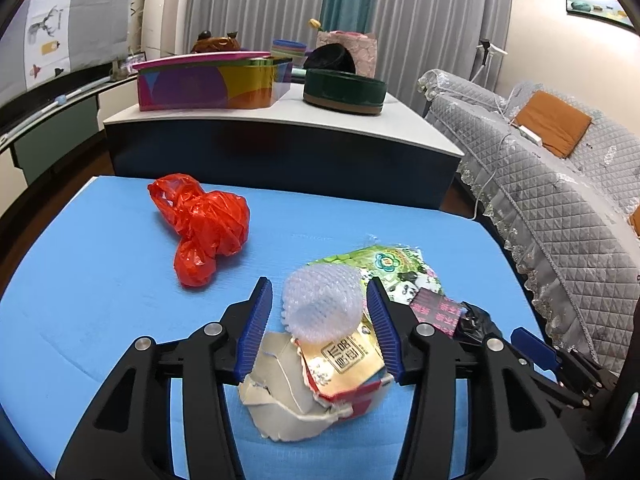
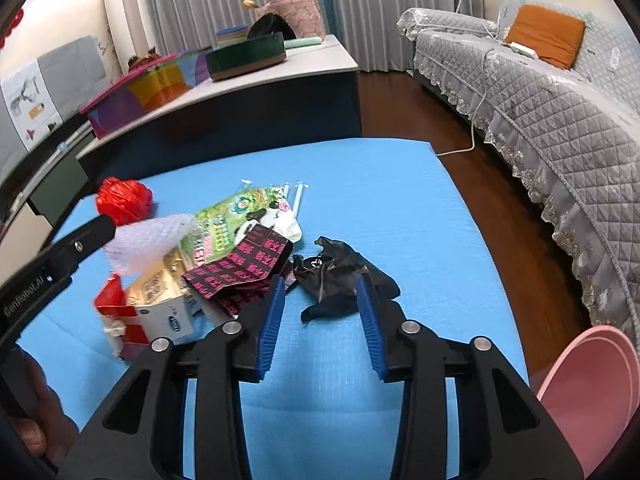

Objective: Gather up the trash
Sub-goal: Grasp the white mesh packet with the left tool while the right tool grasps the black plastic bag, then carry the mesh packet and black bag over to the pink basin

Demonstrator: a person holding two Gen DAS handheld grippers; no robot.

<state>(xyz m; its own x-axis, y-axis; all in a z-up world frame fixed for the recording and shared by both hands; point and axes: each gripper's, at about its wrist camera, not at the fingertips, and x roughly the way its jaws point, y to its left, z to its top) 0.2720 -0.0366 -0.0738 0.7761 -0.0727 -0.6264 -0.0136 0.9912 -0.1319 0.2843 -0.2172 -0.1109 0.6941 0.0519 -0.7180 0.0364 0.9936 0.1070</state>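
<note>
A pile of trash lies on the blue table top [image 1: 100, 280]. My left gripper [image 1: 319, 282] is open, its blue pads either side of a roll of bubble wrap [image 1: 320, 304] that rests on a torn gold and red carton [image 1: 340, 364]. A green snack wrapper [image 1: 388, 268] and a pink-and-black packet [image 1: 436, 312] lie just right of it. A crumpled red plastic bag [image 1: 204, 228] sits apart at the far left. My right gripper [image 2: 320, 280] is open around a crumpled black plastic bag [image 2: 340, 276], which reaches in between the fingertips.
Two white sticks [image 2: 298, 196] lie beyond the green wrapper [image 2: 240, 216]. A pink bin [image 2: 592, 384] stands past the table's right edge. A grey quilted sofa [image 2: 540, 92] runs along the right. Behind the table, a low cabinet [image 1: 280, 120] carries boxes.
</note>
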